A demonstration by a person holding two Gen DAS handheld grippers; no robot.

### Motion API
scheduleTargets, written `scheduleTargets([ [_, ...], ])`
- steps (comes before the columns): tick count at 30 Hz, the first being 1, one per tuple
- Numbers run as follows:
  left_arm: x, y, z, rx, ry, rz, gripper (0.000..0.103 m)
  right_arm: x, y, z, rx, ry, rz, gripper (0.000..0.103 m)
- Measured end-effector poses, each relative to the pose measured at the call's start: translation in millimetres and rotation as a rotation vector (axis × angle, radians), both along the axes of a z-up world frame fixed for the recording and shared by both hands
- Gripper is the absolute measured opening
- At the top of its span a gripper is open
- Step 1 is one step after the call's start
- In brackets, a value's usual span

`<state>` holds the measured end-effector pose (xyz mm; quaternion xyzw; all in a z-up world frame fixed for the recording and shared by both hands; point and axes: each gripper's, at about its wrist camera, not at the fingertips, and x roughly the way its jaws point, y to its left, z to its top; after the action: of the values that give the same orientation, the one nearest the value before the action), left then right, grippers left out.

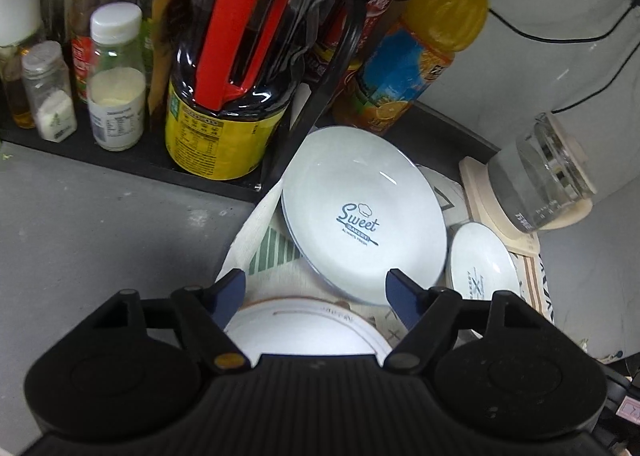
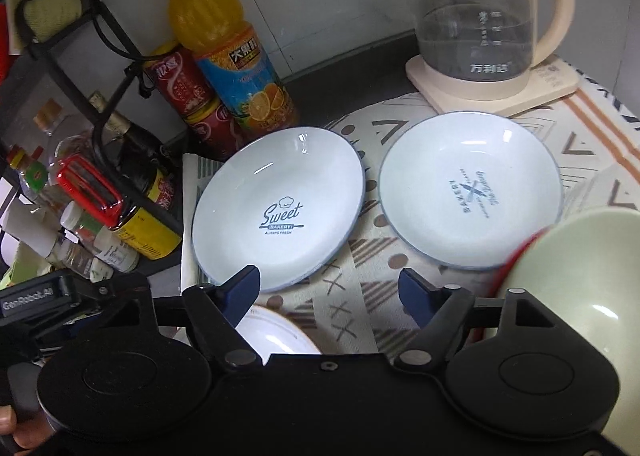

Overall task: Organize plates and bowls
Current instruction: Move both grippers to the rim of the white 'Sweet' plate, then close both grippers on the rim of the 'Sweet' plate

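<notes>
Two pale plates lie side by side on a patterned cloth (image 2: 360, 256). The "Sweet" plate (image 2: 280, 208) sits left, close to the black rack (image 1: 132, 156) of bottles. The "Bakery" plate (image 2: 472, 192) sits right, its far rim near the kettle base (image 2: 492, 96); the two plates do not touch in the right wrist view.

A gold-rimmed plate (image 1: 308, 336) lies nearest, partly under both grippers. A green bowl (image 2: 580, 284) with a red outside fills the right edge of the right wrist view, blurred; whether it rests on the cloth I cannot tell.

Left gripper (image 1: 316, 296): jaws spread, nothing pinched, gold-rimmed plate rim below and between the blue pads (image 1: 234, 292). The near edge of the "Sweet" plate lies just beyond the tips.

Right gripper (image 2: 332, 296): jaws spread, nothing pinched. The left pad (image 2: 244, 288) overlaps the near rim of the "Sweet" plate in the view; contact unclear. Bare cloth shows between the pads.

Orange juice bottle (image 2: 232, 56) and red cans (image 2: 188, 92) stand behind the "Sweet" plate. Glass kettle (image 2: 476, 16) stands on its base, far right.
</notes>
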<state>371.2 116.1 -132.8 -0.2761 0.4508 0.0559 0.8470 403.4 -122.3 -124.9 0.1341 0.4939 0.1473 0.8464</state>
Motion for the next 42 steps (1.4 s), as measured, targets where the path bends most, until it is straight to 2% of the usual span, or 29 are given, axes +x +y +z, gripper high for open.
scheduleTargets([
  [5, 20.1, 2.1, -16.2, -0.018, 0.014, 0.012, 0.071, 20.0, 9.2, -14.3, 0.001, 0.037, -0.001, 0.073],
  [11, 38.3, 4.7, -35.4, -0.039, 0.035, 0.024, 0.056, 41.9, 15.8, -38.2, 0.003, 0.11, -0.013, 0.066],
  [14, 44.6, 6.9, -47.0, -0.049, 0.062, 0.037, 0.047, 50.6, 18.1, -52.5, 0.013, 0.149, -0.025, 0.058],
  [16, 48.2, 9.0, -54.1, -0.063, 0.077, 0.041, 0.041, 55.5, 19.8, -62.3, 0.025, 0.176, -0.03, 0.046],
  [19, 52.7, 11.5, -62.5, -0.073, 0.096, 0.05, 0.034, 62.4, 23.2, -75.3, 0.035, 0.213, -0.032, 0.037],
  [26, 61.4, 9.4, -72.3, -0.072, 0.105, 0.042, 0.025, 70.0, 36.6, -85.7, 0.048, 0.203, -0.002, 0.026],
  [32, 66.7, 7.9, -77.9, -0.083, 0.116, 0.041, 0.019, 75.1, 34.8, -89.4, 0.081, 0.196, -0.023, 0.026],
  [34, 67.3, 7.3, -78.3, -0.09, 0.111, 0.032, 0.013, 76.2, 32.6, -90.8, 0.095, 0.193, -0.031, 0.025],
  [37, 67.0, 6.1, -76.7, -0.086, 0.111, 0.025, 0.013, 76.0, 29.7, -92.6, 0.094, 0.182, -0.042, 0.016],
  [42, 61.5, 3.8, -65.3, -0.071, 0.083, -0.001, 0.012, 71.7, 21.2, -88.4, 0.132, 0.167, -0.047, 0.013],
])
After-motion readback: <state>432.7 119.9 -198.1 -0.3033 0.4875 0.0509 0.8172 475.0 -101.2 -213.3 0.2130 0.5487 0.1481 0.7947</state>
